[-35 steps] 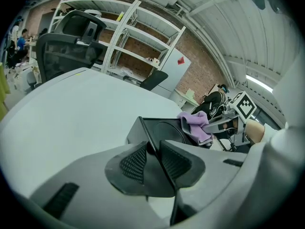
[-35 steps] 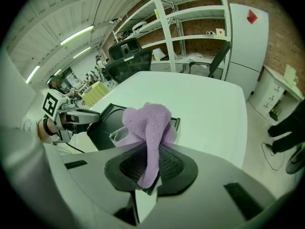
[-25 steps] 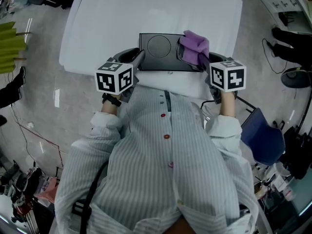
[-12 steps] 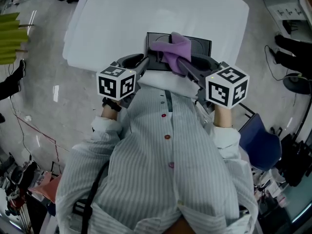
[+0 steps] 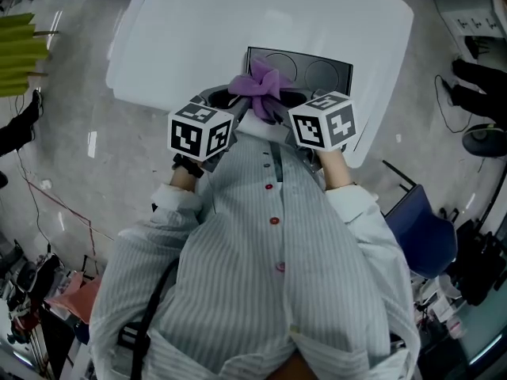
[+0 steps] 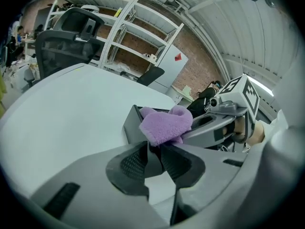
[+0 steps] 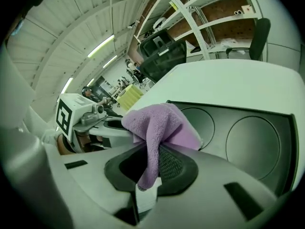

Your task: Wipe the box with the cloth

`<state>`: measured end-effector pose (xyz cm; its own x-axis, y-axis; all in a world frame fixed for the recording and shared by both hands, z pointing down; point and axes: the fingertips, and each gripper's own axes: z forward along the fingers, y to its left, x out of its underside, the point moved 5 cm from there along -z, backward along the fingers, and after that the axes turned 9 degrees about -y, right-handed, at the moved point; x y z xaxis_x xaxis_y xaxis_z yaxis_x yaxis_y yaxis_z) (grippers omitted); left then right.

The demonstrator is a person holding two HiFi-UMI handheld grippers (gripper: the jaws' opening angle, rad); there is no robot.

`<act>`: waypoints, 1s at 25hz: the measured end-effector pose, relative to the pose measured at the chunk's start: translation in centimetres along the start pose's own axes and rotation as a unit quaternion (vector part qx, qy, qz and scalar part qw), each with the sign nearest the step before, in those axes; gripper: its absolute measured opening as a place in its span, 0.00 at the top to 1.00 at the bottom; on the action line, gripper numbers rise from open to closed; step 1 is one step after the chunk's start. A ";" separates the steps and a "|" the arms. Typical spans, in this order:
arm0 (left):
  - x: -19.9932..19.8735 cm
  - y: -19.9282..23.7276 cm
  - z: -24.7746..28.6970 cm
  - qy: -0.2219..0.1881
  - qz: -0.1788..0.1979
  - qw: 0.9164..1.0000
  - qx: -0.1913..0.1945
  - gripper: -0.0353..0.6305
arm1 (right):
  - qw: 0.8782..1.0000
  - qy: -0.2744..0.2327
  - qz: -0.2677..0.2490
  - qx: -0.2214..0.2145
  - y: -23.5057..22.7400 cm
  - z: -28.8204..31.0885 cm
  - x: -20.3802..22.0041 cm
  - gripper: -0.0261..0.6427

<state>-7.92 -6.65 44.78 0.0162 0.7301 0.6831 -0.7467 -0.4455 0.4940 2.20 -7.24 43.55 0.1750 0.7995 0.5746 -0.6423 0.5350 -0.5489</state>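
The black box, with two round recesses, lies on the white table at its near edge. A purple cloth is bunched over the box's near left part. My right gripper is shut on the cloth, which hangs down between its pads. My left gripper sits at the box's near left corner, jaws pinched together on the box's wall. In the left gripper view the cloth is just beyond my left gripper. In the right gripper view the cloth covers part of the box.
A blue chair stands at my right, beside the table's corner. Cables and dark gear lie on the floor at the far right. Yellow items sit at the far left. A black office chair and white shelves stand beyond the table.
My right gripper has carried the cloth leftward along the box, from its right end to its near left part. The two grippers are now close together. The left gripper has stayed at the box's corner.
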 end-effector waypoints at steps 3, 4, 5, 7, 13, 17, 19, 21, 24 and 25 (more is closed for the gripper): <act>0.0 0.2 0.0 0.001 -0.004 1.000 0.004 0.82 | 1.000 0.004 -0.023 0.016 0.2 0.3 0.1 0.89; 0.0 0.2 0.0 0.001 -0.007 1.000 0.006 0.82 | 0.999 0.005 -0.031 0.021 0.2 0.4 0.1 0.89; 0.0 0.3 0.0 0.002 -0.011 1.000 0.008 0.82 | 0.999 0.006 -0.038 0.025 0.2 0.3 0.2 0.89; 0.1 0.3 0.2 0.004 -0.015 1.000 0.011 0.82 | 0.999 0.006 -0.042 0.032 -0.1 0.1 0.4 0.89; 0.2 0.4 0.3 0.009 -0.013 1.000 0.014 0.82 | 0.998 0.004 -0.030 0.049 -1.3 -1.2 1.2 0.89; 0.0 0.6 0.1 0.011 -0.012 1.000 0.016 0.82 | 0.997 0.001 -0.020 0.070 -2.3 -2.6 1.5 0.89; 0.0 0.5 0.2 0.013 -0.009 1.000 0.018 0.82 | 0.996 -0.001 -0.015 0.084 -3.0 -3.6 1.7 0.89; -0.1 0.4 0.3 0.015 -0.007 1.000 0.018 0.82 | 0.995 -0.004 -0.010 0.096 -3.7 -4.5 1.9 0.89; 0.0 0.3 0.4 0.017 -0.004 1.000 0.017 0.82 | 0.994 -0.007 -0.002 0.112 -4.7 -5.9 2.4 0.89; 0.0 0.3 0.4 0.017 -0.002 1.000 0.017 0.82 | 0.993 -0.008 0.001 0.118 -5.1 -6.3 2.6 0.89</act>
<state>-7.83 -7.02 45.13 -0.0038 0.7496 0.6619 -0.7237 -0.4588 0.5155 10.62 -6.16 43.95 0.1627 0.7944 0.5852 -0.7999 0.4535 -0.3932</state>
